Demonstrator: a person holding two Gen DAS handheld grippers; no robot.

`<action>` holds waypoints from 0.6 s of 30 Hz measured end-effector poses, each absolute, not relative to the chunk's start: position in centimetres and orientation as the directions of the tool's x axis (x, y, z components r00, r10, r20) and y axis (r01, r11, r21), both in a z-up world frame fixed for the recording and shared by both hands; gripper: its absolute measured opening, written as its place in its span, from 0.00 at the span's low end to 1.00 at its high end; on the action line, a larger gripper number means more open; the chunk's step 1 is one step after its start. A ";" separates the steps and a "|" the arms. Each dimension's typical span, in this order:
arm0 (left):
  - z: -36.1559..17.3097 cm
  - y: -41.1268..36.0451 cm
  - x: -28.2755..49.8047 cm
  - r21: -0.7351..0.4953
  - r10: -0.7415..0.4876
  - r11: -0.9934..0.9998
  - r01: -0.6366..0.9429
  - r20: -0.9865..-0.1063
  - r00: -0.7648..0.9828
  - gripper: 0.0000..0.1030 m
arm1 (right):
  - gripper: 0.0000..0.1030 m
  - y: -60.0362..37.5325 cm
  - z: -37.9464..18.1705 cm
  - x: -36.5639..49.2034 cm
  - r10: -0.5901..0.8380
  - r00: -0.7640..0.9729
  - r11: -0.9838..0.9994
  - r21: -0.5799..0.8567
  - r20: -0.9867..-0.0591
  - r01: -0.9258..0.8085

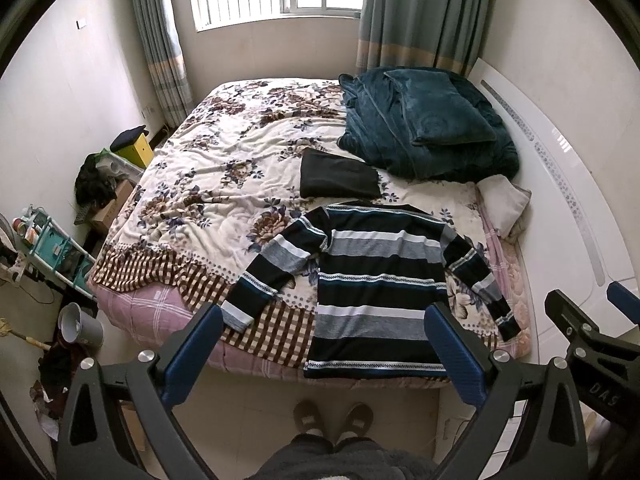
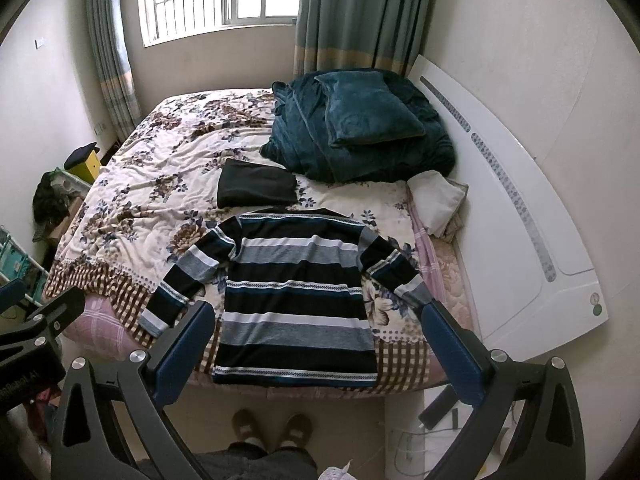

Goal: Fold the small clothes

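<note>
A striped sweater (image 1: pixel 376 288) in black, grey, white and blue lies flat on the near edge of the bed, back up, sleeves spread to both sides; it also shows in the right wrist view (image 2: pixel 296 300). A folded black garment (image 1: pixel 338 174) lies just beyond its collar, also in the right wrist view (image 2: pixel 256 188). My left gripper (image 1: pixel 324 340) is open and empty, held above the sweater's hem. My right gripper (image 2: pixel 318 336) is open and empty, also above the hem. The right gripper's body shows at the left wrist view's right edge (image 1: pixel 592 344).
A floral blanket (image 1: pixel 224 168) covers the bed. A pile of dark teal bedding (image 1: pixel 424 128) sits at the far right by the white headboard (image 1: pixel 560 184). A white pillow (image 1: pixel 504 204) lies beside it. Clutter, a grey bucket (image 1: pixel 78 326) and boxes stand on the floor at left.
</note>
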State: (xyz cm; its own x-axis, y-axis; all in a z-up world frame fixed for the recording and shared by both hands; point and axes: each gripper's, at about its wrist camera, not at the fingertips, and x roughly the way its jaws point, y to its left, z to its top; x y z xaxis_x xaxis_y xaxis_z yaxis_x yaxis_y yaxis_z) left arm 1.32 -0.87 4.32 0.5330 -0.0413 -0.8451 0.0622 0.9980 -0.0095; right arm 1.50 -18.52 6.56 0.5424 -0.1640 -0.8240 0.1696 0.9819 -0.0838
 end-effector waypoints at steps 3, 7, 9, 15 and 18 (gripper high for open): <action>4.5 -1.0 1.5 -0.002 -0.036 0.998 0.062 -0.838 0.545 1.00 | 1.00 -18.5 6.8 1.8 -0.165 0.538 0.981 -0.082 -0.826 0.174; 3.7 -1.6 4.2 0.020 -0.012 0.999 0.049 -0.812 0.583 1.00 | 1.00 -19.0 5.9 2.5 -0.174 0.531 0.975 -0.071 -0.829 0.209; 2.5 -2.2 5.9 0.030 -0.009 0.998 0.056 -0.805 0.594 1.00 | 1.00 -19.9 4.6 3.3 -0.178 0.521 0.968 -0.052 -0.835 0.246; -5.6 -5.5 11.4 0.089 -0.002 0.987 0.131 -0.822 0.570 1.00 | 1.00 -25.5 -4.9 6.9 -0.261 0.444 0.895 -0.042 -0.857 0.445; -10.7 -8.1 14.2 0.112 0.007 0.980 0.166 -0.846 0.534 1.00 | 1.00 -30.6 -11.1 8.0 -0.244 0.401 0.837 0.017 -0.883 0.547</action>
State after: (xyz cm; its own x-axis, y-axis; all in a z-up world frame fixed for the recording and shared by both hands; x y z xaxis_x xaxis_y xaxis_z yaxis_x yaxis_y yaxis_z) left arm 14.17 -8.10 -10.66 0.5337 0.0069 -0.8456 0.1656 0.9798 0.1125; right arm 8.03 -30.64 -11.12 0.4009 -0.2439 -0.8831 0.5468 0.8371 0.0170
